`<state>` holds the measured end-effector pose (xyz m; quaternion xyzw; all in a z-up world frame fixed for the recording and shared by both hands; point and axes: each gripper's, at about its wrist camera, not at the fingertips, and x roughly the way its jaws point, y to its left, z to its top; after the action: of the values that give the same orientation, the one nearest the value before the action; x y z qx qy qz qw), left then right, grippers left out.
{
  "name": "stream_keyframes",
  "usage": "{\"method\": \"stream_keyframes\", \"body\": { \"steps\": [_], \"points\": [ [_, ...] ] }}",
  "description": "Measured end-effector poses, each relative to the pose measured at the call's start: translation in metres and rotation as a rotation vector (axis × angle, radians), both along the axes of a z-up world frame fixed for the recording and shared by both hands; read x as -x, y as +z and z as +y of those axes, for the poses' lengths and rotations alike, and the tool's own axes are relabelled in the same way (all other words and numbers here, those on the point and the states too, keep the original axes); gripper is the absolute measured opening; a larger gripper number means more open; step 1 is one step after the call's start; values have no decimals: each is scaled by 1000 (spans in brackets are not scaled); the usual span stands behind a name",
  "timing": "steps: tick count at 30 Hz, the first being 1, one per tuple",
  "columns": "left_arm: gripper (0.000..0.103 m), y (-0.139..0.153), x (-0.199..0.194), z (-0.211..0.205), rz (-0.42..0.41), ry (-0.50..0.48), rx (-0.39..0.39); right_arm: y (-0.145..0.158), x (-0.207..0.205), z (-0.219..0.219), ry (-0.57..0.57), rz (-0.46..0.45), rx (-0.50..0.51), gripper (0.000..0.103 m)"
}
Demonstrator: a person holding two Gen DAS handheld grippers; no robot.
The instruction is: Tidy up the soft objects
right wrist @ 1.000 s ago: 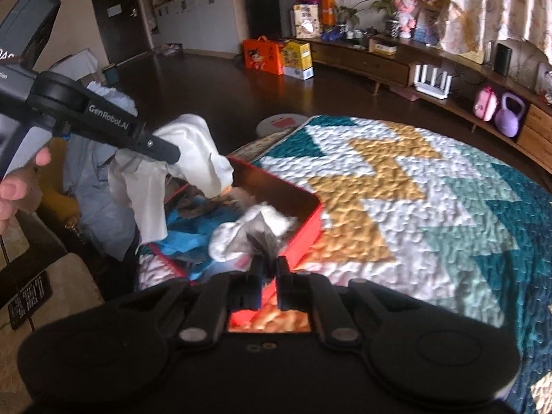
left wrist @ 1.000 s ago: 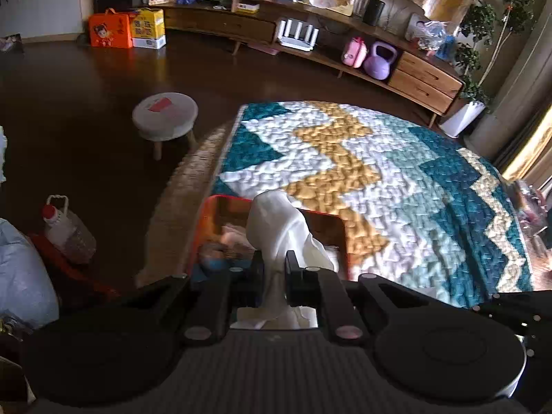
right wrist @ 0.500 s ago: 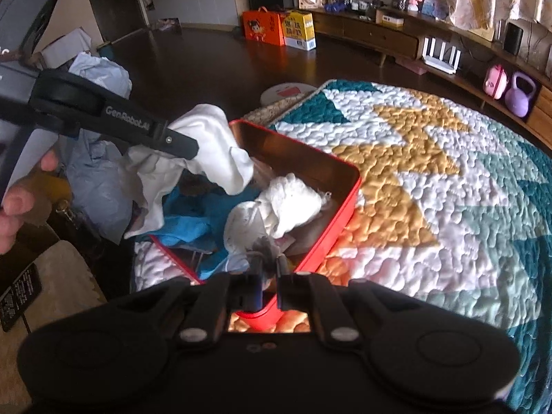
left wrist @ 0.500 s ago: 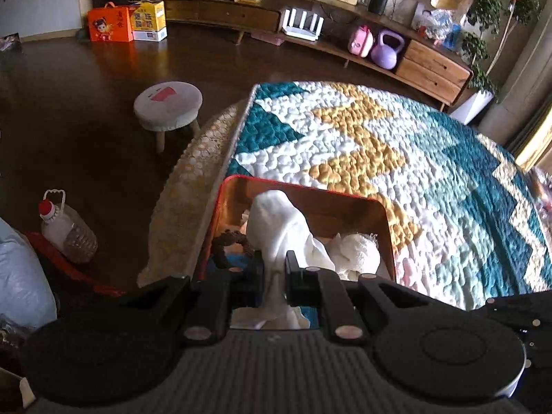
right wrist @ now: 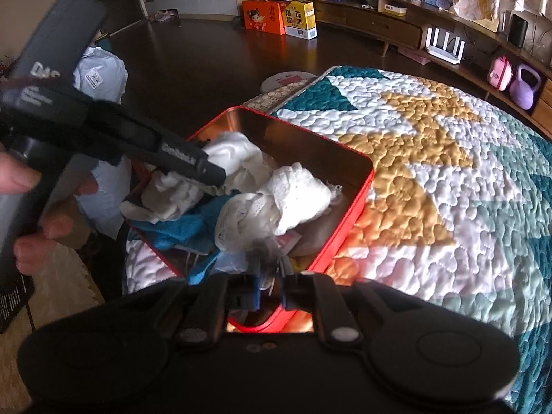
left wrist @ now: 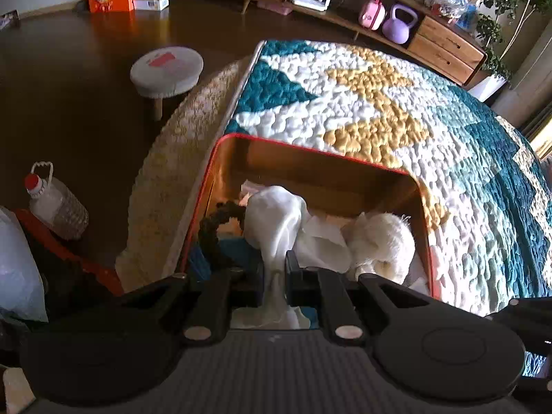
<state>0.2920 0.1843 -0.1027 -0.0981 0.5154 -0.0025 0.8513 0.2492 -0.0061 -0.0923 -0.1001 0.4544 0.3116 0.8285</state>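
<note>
I am putting soft things into the red tin box (left wrist: 220, 172), which sits at the near corner of the quilt (left wrist: 379, 103) on the bed.

My left gripper (left wrist: 275, 272) is squeezed tight on a white cloth (left wrist: 276, 214). The cloth hangs down inside the box, near its left wall, but I have not let go of it.

My right gripper (right wrist: 269, 277) is over the near edge of the box. Its jaws are opening now. A thin gray bit of the lacy white cloth (right wrist: 296, 193) sits between them, and I cannot tell if they are pressing on it. The rest of that cloth lies in the middle of the box.

So I think the job is mostly done. The soft things I can see are in the box. What is left is to drop both cloths and pull my grippers out.

Here is what I count:
- one red tin box
- two white cloths, one for each gripper
- one blue cloth (right wrist: 183, 227) in the near left part of the box
- one dark twisty ring (left wrist: 214, 231) by the left wall
- one white paper (left wrist: 321, 238) under the cloths

There may be more soft things underneath that I cannot see.
</note>
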Motion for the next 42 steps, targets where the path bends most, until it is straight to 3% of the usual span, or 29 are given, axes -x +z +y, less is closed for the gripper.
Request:
{"method": "stream_keyframes", "body": {
  "steps": [18, 20, 23, 25, 27, 33, 39, 42],
  "points": [
    [14, 20, 24, -5, -56, -10, -33, 17, 15, -9, -10, -25, -31, 36],
    [20, 25, 30, -6, -76, -14, -32, 20, 18, -11, -11, -30, -42, 40],
    [36, 36, 40, -5, -112, -1, -19, 26, 22, -16, -16, -40, -60, 46],
    [52, 43, 49, -6, -143, 15, -24, 29, 25, -20, -19, -44, -77, 51],
    [58, 52, 58, -8, -177, 22, -40, 33, 28, -25, -24, -51, -90, 57],
    [69, 70, 79, -14, -243, 17, -47, 43, 38, -36, -27, -68, -128, 66],
    [70, 82, 103, -24, -280, 23, -112, 55, 52, -47, -14, -98, -176, 82],
    [77, 85, 115, -29, -290, 14, -127, 62, 61, -55, 0, -118, -209, 92]
  ]
}}
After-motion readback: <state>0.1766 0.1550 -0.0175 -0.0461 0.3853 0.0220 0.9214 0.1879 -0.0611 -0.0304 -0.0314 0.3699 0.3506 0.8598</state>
